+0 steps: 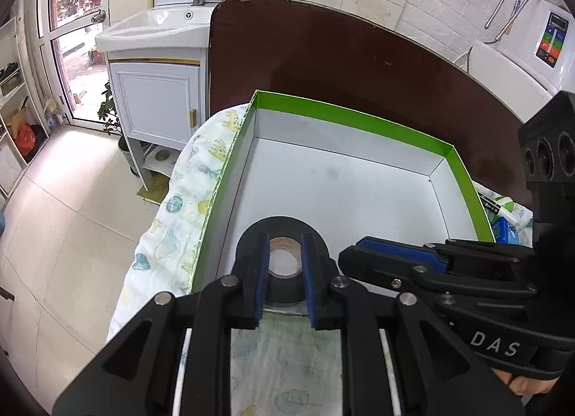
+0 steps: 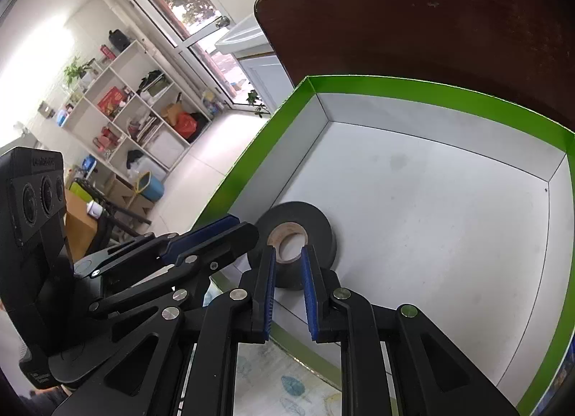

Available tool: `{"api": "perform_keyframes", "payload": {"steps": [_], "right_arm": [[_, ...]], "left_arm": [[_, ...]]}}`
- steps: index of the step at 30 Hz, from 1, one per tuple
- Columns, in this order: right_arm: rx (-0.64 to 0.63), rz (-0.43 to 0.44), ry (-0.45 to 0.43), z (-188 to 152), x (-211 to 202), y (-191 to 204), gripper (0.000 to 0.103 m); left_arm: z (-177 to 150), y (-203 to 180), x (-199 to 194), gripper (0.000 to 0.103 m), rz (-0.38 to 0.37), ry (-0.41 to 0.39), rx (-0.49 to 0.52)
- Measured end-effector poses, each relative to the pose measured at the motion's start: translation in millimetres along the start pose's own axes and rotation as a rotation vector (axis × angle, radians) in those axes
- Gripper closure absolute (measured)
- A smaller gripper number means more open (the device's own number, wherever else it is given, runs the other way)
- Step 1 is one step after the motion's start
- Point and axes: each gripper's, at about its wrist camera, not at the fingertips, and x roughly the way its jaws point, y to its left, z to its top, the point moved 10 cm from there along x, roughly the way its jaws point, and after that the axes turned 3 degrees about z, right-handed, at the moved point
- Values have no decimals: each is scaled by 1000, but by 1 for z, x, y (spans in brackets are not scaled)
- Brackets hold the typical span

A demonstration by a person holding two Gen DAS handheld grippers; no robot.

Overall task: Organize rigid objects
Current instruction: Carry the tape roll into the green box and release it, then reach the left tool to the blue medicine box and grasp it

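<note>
A roll of black tape [image 1: 282,247] with a brown cardboard core lies flat on the white floor of a shallow open box [image 1: 345,178], its hole facing up. The box has bright green outer walls and rim and a plain white inside; the roll is all that shows on its floor. The roll sits by the box's near wall, close to the near left corner [image 2: 294,236], well apart from the far wall and the far right corner.
</note>
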Motion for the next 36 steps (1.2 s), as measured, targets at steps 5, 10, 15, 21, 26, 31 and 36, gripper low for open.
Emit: {"api": "perform_keyframes", "payload": {"steps": [5,10,15,21,26,31,36], "right_arm": [[-7,-2,-45,2,-27,3,84],[-13,-38,-154,9,-84,-5,84],[20,-141,-252,-10,-156,-40,57],[118,-318,-335,-74,-246,-110,48],[248,-509,-318,-150,-295,-185,38],[310,-561,-217,-211,-292,-222,38],[238,-529,-150,-230,-273,-216,38]], "left_arm": [[15,-13,-22,63,6,-65,7],[29,-55,-53,40,-40,-161,52],[22,-130,-76,35,-132,-194,170],[-14,-241,-79,35,-274,-148,311],[-66,-314,-64,35,-363,-30,376],[-112,-351,-40,35,-349,78,407],[-130,-364,-24,36,-342,148,409]]}}
